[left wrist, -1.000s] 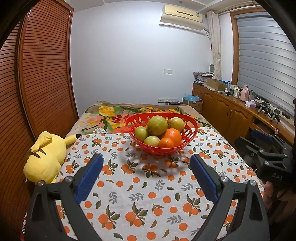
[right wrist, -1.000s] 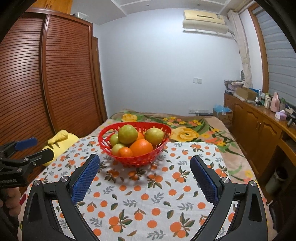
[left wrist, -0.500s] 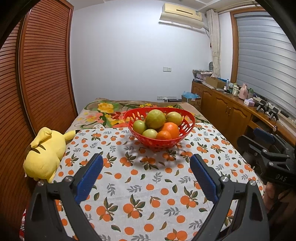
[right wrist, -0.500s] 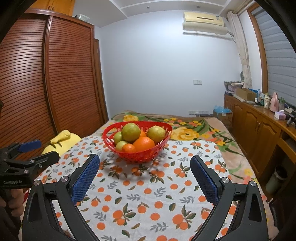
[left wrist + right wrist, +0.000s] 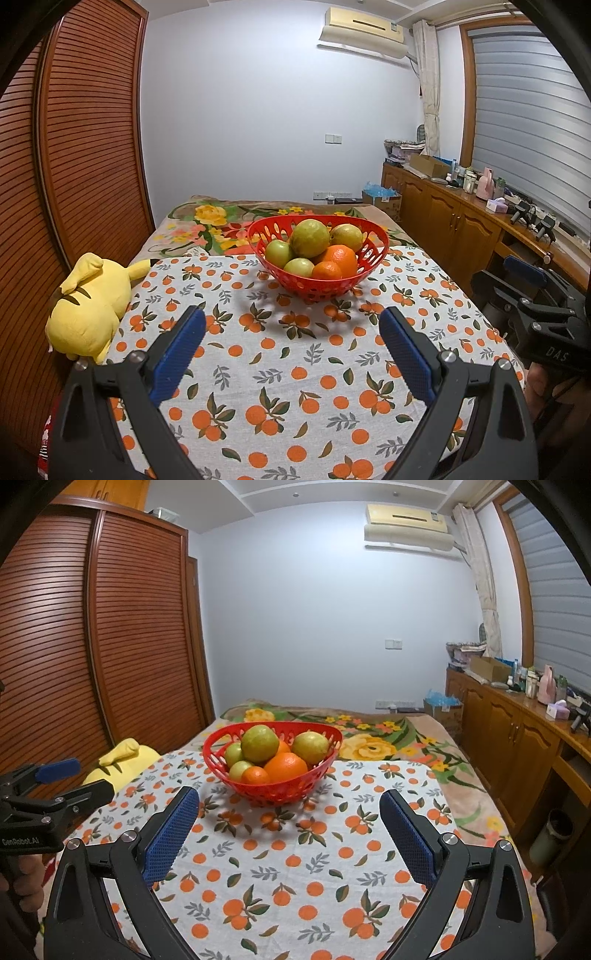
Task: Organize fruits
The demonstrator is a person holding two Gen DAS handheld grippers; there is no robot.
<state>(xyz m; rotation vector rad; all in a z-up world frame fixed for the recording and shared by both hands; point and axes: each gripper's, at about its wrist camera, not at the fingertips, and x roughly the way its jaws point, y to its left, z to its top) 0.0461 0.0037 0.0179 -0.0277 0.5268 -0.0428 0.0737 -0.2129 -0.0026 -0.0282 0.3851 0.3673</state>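
While the room around it is a bedroom with a louvred wooden wardrobe (image 5: 81,155) filling the left of both frames, a pale wall with an air conditioner (image 5: 364,27) in the upper right, and a wooden cabinet run (image 5: 447,221) along the right side, the working surface is a tabletop spread with an orange-print cloth (image 5: 295,354) that covers the lower half of each view. Beyond the cloth's far edge lies a floral blanket (image 5: 373,734). A yellow plush toy (image 5: 92,306) rests at the cloth's left edge in the left wrist view. The left gripper (image 5: 291,343) sits low in the bottom of its frame, held above the cloth, its jaws spread wide with nothing between the blue pads (image 5: 177,350). The right gripper (image 5: 291,823) is posed the same way in its own view, jaws likewise wide apart and empty; its body also shows at the right edge of the left wrist view, and the left gripper's body at the left edge of the right wrist view. A red basket (image 5: 317,284) stands on the cloth just above the centre of both frames, well ahead of both sets of jaws, its long axis running left to right across the frame. It holds green fruits (image 5: 309,238) piled with oranges (image 5: 340,258) toward the near side.
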